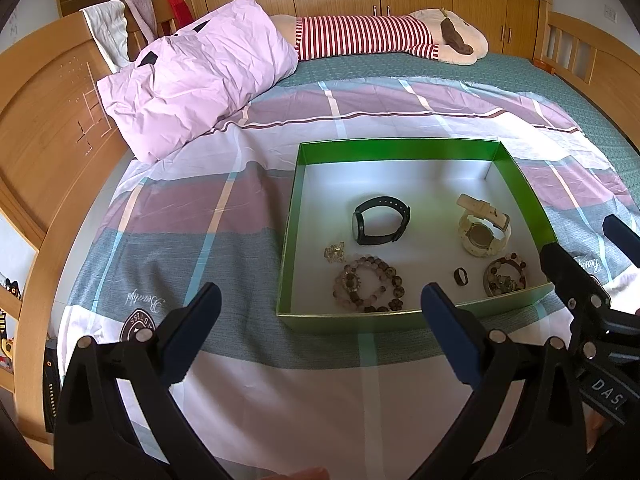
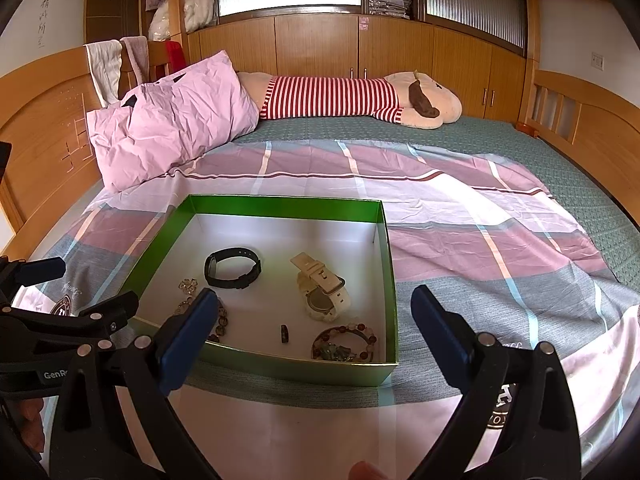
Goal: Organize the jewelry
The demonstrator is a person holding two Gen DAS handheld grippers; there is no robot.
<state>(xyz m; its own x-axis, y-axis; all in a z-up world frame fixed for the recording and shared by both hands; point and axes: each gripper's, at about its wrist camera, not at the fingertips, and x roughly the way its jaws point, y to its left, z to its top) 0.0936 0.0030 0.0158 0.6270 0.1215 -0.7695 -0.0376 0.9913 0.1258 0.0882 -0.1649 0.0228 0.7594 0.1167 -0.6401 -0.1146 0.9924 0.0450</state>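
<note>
The left hand-held gripper point(image 1: 320, 332) hangs nearest the lens, fingers spread wide and gripping nothing, just short of the near wall of the green box point(image 1: 520, 184). The right hand-held gripper point(image 2: 314, 334) is likewise wide and unloaded, beside the left one, with the box's near wall between its fingertips in its own view. The box rests on the bed point(image 1: 180, 216), on a plaid sheet. Inside lie a black watch point(image 1: 380, 220), a cream watch point(image 1: 482, 230), a beaded bracelet point(image 1: 370, 284) near the front wall, a small dark ring point(image 1: 460, 276), a second bracelet point(image 1: 505, 276) in the front right corner, and a small gold trinket point(image 1: 335, 252).
</note>
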